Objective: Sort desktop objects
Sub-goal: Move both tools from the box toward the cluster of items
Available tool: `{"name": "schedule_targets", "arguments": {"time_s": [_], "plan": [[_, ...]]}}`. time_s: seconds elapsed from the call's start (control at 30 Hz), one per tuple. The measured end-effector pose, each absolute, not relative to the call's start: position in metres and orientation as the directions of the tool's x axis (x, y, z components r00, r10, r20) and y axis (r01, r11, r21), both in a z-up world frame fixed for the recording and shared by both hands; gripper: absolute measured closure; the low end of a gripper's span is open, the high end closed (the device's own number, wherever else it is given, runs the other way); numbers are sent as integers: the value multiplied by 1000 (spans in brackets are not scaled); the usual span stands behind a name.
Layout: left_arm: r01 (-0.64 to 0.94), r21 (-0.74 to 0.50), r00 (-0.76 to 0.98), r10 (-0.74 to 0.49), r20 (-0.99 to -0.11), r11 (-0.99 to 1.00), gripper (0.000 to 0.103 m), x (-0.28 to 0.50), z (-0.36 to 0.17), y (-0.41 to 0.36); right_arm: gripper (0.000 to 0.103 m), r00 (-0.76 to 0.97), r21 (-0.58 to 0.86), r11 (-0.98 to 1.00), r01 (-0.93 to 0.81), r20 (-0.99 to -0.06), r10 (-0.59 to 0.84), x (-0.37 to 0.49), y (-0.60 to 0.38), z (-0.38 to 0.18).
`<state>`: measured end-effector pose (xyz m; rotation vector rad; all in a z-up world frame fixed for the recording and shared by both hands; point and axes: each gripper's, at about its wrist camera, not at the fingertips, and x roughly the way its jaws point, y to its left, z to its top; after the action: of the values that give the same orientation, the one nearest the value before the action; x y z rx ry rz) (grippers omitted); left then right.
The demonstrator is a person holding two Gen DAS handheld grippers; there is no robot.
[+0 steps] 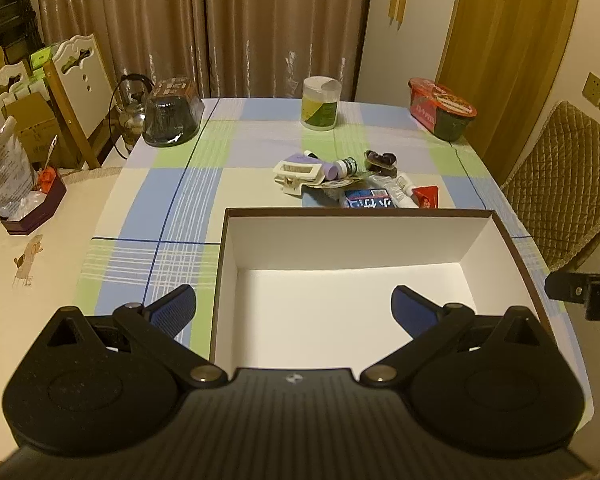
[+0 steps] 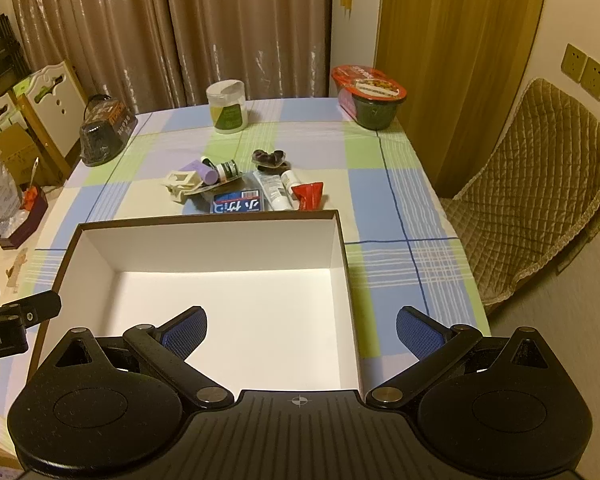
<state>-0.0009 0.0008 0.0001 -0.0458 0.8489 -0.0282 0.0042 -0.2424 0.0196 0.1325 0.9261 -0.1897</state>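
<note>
Left wrist view: left gripper (image 1: 294, 307) hangs over the box (image 1: 500, 227), tongs wide, holding nothing. Beyond the box's far wall lies the clutter: cream clip (image 1: 296, 174), blue packet (image 1: 370, 200), white tube (image 1: 392, 190). Right gripper (image 2: 302, 330), likewise spread and unladen. The tube's long axis runs obliquely, cap toward the box's far right corner; overlapping neighbours may drag along in a pinch.

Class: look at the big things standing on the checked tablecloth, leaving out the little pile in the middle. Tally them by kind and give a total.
Open white box: 1
Lidded white jar: 1
Instant noodle bowl: 1
Dark clear-plastic pack: 1
Total: 4
</note>
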Motion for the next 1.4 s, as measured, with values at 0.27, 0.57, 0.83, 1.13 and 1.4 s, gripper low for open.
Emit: {"name": "schedule_targets", "arguments": {"time_s": [0.27,0.57,0.83,1.13,1.4], "plan": [[19,-68,665,-63,-744,998,1,-6,1,6,0,583,37,976,216,-807,-98,4,-242,18],[15,-72,653,-64,-755,997,1,-5,1,9,0,582,32,978,205,-808,-96,2,-236,15],[10,-79,652,-67,-756,997,1,-8,0,13,0,579,21,979,202,-809,-102,-2,-231,10],[4,-82,649,-65,-758,997,1,-18,-3,22,0,576,27,982,185,-813,-86,-6,-219,4],[-15,-80,644,-52,-763,997,1,-29,-4,36,0,575,30,985,171,-815,-75,-8,-208,2]]}}
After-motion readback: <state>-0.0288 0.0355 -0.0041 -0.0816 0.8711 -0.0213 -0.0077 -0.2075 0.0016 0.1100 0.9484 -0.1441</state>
